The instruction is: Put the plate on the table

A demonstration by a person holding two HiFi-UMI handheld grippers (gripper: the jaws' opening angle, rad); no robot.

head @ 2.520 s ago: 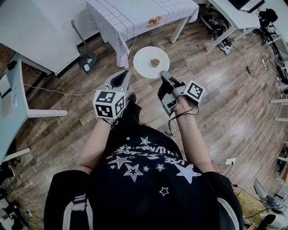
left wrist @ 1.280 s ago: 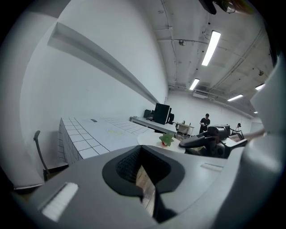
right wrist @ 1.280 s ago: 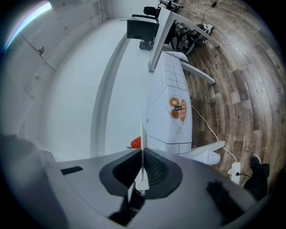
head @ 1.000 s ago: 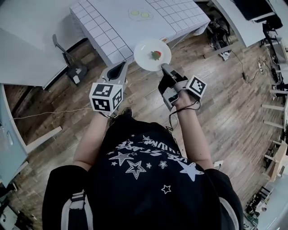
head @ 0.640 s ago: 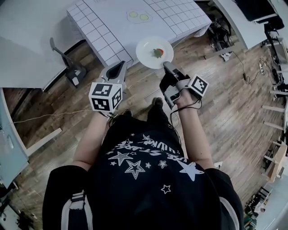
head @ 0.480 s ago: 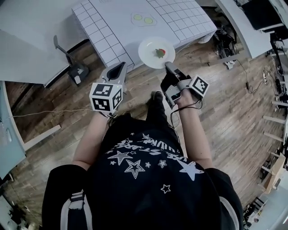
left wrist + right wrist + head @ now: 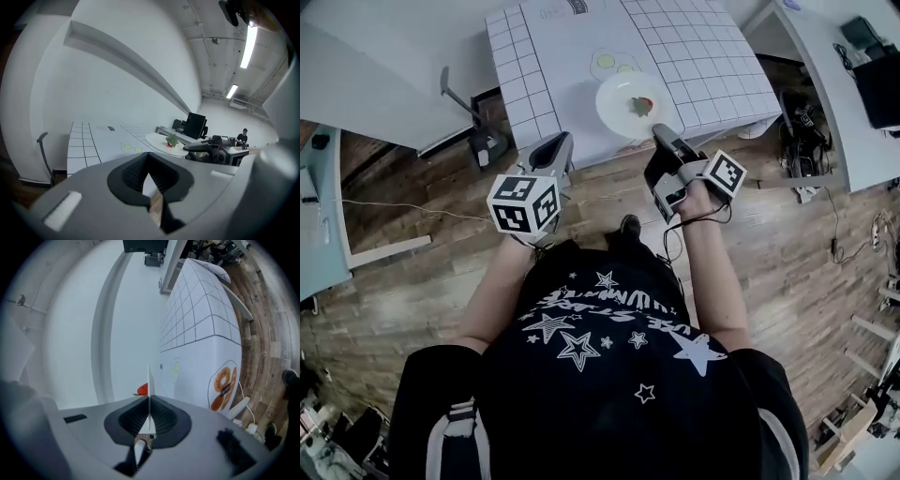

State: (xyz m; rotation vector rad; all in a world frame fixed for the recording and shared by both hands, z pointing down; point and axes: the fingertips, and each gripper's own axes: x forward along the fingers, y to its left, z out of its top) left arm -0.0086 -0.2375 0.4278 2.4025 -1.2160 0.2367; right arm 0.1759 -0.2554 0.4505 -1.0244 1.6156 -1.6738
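A white plate (image 7: 623, 94) carrying a strawberry (image 7: 642, 105) hangs over the near part of the white grid-patterned table (image 7: 703, 56). My right gripper (image 7: 660, 132) is shut on the plate's near rim. In the right gripper view the plate (image 7: 149, 380) shows edge-on as a thin line between the jaws of that gripper (image 7: 149, 420), the strawberry (image 7: 142, 390) to its left. My left gripper (image 7: 562, 146) hovers left of the plate by the table's front edge, shut and holding nothing. The left gripper view shows its jaws (image 7: 151, 187) closed, with the plate (image 7: 164, 142) beyond.
Two yellow-green circles (image 7: 614, 64) are printed on the cloth just beyond the plate. A grey table (image 7: 366, 56) stands at left, and a black stand (image 7: 487, 145) sits on the wood floor between the tables. A desk with a monitor (image 7: 872, 70) is at right.
The person has walked up to the grid table. The plate, held over the floor before, now hangs over the table's near edge. Both grippers kept their pose.
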